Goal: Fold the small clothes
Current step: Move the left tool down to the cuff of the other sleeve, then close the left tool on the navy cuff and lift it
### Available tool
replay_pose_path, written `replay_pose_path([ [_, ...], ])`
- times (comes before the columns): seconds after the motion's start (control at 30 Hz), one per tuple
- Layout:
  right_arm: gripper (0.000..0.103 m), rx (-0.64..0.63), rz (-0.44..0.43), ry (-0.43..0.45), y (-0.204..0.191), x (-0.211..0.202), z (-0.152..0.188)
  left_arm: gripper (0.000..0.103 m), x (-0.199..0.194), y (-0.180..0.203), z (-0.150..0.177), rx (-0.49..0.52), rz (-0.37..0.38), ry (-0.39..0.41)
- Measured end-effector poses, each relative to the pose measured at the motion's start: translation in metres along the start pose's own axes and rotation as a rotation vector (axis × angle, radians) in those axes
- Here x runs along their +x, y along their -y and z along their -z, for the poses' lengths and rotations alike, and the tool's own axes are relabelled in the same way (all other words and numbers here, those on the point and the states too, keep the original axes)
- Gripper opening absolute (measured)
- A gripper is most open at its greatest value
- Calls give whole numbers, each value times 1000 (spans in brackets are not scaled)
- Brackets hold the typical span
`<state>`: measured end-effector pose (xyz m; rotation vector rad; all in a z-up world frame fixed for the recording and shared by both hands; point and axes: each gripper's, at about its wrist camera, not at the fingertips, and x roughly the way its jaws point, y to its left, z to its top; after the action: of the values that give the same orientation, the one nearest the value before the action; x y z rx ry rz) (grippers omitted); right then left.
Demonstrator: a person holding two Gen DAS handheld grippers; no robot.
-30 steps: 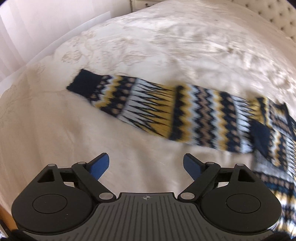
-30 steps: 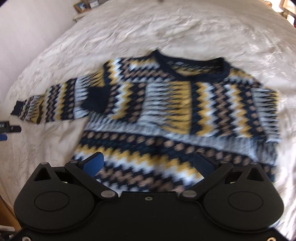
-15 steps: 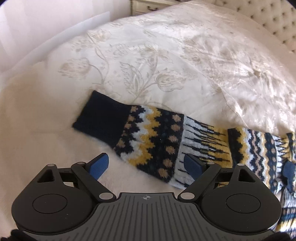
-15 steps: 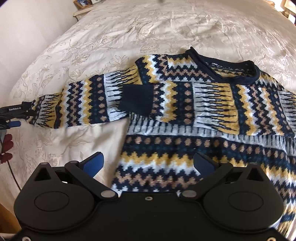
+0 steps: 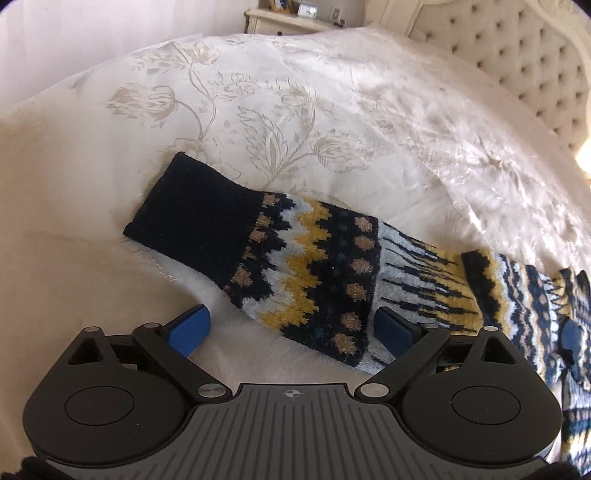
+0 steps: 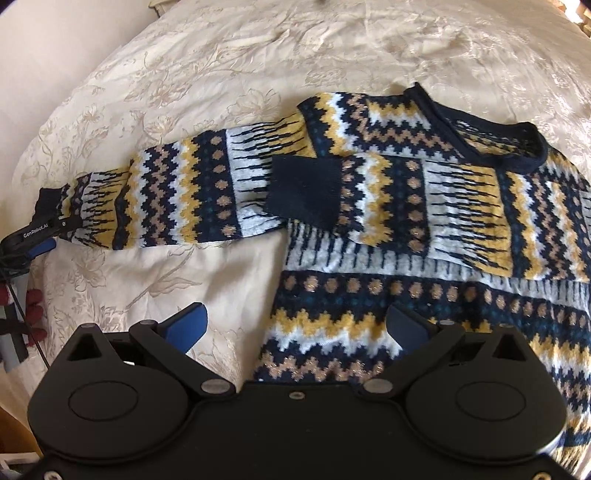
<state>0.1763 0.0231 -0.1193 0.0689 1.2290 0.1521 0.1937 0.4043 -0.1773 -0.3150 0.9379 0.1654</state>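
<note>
A navy, yellow, white and tan patterned sweater [image 6: 424,229] lies flat on the bed. One sleeve is folded across the chest, its navy cuff [image 6: 304,192] on the body. The other sleeve [image 6: 184,195] stretches out to the left. In the left wrist view that sleeve [image 5: 317,273] lies just ahead, its navy cuff [image 5: 195,218] to the left. My left gripper [image 5: 291,328] is open, its fingers on either side of the sleeve near the cuff; it also shows in the right wrist view [image 6: 35,236]. My right gripper [image 6: 295,325] is open and empty over the sweater's lower left edge.
The cream floral bedspread [image 5: 295,110] covers the bed. A tufted headboard [image 5: 535,62] stands at the far right. A bedside table [image 5: 291,22] with small items stands beyond the bed. The bed's left edge [image 6: 14,332] is close in the right wrist view.
My left gripper has moved left along the outstretched sleeve and closer, now straddling it by the cuff. My right gripper has shifted left and nearer the sweater's lower left edge.
</note>
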Motion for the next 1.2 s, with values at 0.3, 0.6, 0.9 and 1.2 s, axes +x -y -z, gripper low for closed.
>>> replay_pose_path([
  [0.3,103,-11,-17,-46,-11,16,-8,102,28,2,-32,-72,11,-73],
  [0.6,103,9,-19,-48,-11,15,-13,102,38,13,-37,-132,-90,-76],
  [0.9,103,56,-12,-12,7,1,-7,37,25,10,-44,-195,-145,-49],
  [1.2,103,111,-29,35,42,-17,10,16,-6,54,-63,-123,-168,-5],
])
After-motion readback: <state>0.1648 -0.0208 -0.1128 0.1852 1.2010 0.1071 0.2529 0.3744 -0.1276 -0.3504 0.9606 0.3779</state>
